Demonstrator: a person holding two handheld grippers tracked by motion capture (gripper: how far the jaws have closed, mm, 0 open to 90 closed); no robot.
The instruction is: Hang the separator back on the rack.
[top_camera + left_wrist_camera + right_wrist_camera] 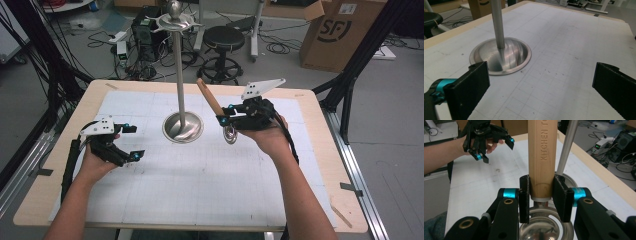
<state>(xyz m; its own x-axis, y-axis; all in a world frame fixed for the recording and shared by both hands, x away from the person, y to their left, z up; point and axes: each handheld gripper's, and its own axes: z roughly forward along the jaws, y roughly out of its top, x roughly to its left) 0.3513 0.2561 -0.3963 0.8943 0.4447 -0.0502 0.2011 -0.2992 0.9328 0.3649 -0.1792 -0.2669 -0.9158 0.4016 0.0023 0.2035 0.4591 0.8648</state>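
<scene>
**Inspector:** Progress first, high view. Utensil with wooden handle and metal bowl end is held off the table by the right gripper, at about three o'clock from the base of the metal stand. My judgement: pick-up is done, hanging on the hooks at the stand's top is not yet done.

**Clerk:** And the other hand?

**Inspector:** The left gripper sits at about eight o'clock from the base, jaws spread, holding nothing.

**Clerk:** Left gripper view?

**Inspector:** Both jaws stand wide apart with bare gridded mat between them. Stand base lies ahead at eleven o'clock, apart from the jaws.

**Clerk:** Right gripper view?

**Inspector:** Jaws are pressed against both sides of the wooden handle, just above its metal collar; the handle rises toward twelve o'clock, the shiny bowl end hangs below at six. Stand pole passes close behind, at one o'clock; I cannot tell whether it touches the handle. Left gripper shows farther off at ten o'clock, spread.

**Clerk:** Remaining work?

**Inspector:** Lift to the top and hook it, as I judge.
</scene>
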